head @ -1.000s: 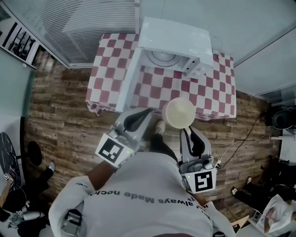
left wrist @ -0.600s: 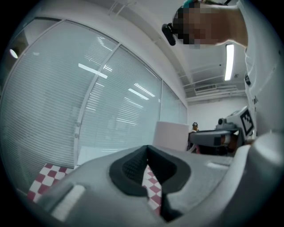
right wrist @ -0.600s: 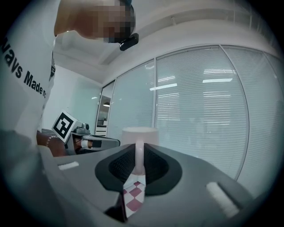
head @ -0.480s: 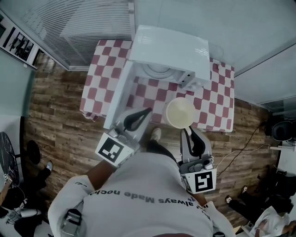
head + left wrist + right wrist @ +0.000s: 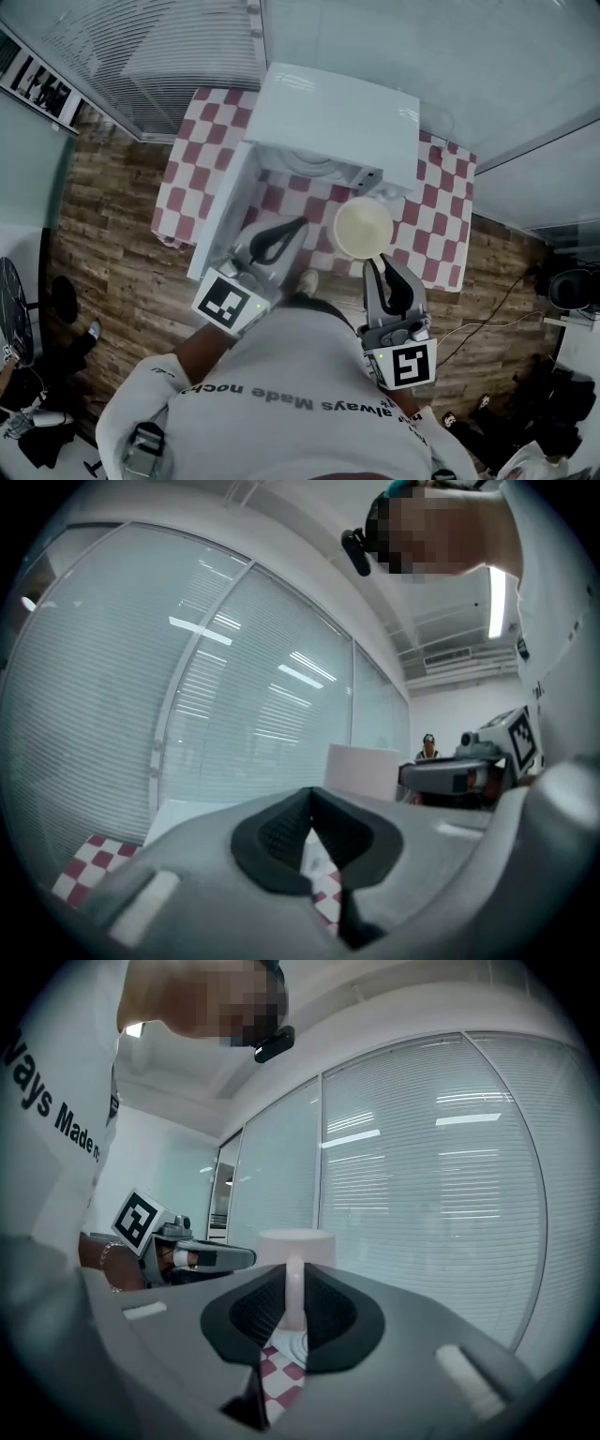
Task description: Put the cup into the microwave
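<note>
One cream round cup [image 5: 363,228], handle pinched in the right gripper [image 5: 379,266] (left gripper [image 5: 298,225] clenched, empty), should enter the white boxy microwave [image 5: 337,122] level.

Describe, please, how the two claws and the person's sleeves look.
Both the left claw and right claw are grey with black ribbed pads; each carries a white cube bearing a black square marker. The person wears a white shirt with black lettering.

Wood-plank floor [image 5: 105,246], blinded windows [image 5: 169,47] (checkered table [image 5: 442,208] between)
</note>
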### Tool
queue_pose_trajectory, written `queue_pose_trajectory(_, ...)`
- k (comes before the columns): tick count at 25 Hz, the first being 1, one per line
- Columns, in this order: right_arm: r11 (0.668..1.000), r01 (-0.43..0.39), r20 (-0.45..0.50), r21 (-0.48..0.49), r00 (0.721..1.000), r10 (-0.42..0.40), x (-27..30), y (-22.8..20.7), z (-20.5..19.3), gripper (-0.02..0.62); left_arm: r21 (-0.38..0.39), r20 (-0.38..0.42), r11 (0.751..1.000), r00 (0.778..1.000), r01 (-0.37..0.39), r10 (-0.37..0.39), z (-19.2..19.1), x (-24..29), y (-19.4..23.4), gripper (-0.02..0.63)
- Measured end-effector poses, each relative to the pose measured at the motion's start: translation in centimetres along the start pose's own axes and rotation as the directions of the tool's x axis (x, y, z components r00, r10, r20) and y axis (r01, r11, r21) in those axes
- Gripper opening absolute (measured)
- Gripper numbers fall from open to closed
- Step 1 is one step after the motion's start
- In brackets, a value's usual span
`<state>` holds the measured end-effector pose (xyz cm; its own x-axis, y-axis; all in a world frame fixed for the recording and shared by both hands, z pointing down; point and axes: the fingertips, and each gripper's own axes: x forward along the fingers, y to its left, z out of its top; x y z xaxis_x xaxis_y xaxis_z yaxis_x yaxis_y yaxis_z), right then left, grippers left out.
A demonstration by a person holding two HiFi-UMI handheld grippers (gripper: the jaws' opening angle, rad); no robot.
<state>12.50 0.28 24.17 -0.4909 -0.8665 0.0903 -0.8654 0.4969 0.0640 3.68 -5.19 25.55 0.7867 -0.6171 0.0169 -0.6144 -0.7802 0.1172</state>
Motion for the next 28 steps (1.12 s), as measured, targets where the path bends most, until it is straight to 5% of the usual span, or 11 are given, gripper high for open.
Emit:
queue_pose_trajectory(14, 0.998, -0.037, 0.029, 0.045, 0.999, 0.036, 1.6, -7.5, -0.9, 0.041, -0.003, -0.029, 0.998, 0.997, -0.068, 0.067, -1.6, 6.9, 0.2, 0.003)
queue_pose_trajectory(28, 0.998, -0.059, 0.021, 0.024, 0.998, 0.059, 3.5, -8.9, -1.3, 0.041, -0.003, -0.05, 0.996, 0.995, -0.089, 0.089, -2.1, 8.4, 2.2, 0.003)
